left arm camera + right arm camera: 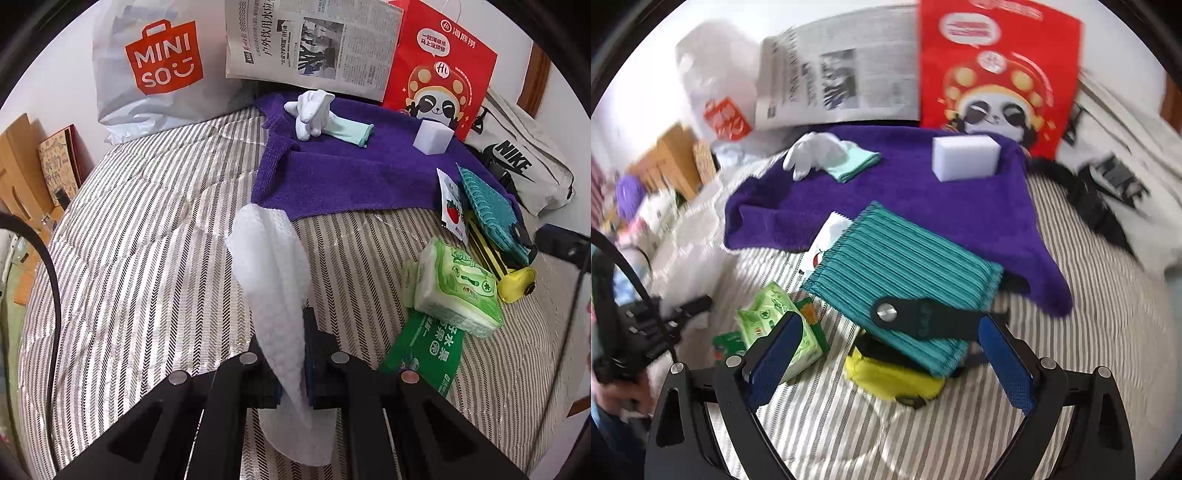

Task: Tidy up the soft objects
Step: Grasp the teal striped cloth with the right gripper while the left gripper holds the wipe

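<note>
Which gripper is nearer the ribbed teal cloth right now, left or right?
Right. The right gripper stands open just in front of the ribbed teal cloth. The left gripper, shut on a white textured wipe, is well off to its side.

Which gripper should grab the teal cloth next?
The right gripper, probably. It is open and empty, with the teal cloth just ahead of it. The left gripper is shut on a white cloth.

Striped bedding (129,240) left open — tissue pack (458,291) crowds right.
</note>
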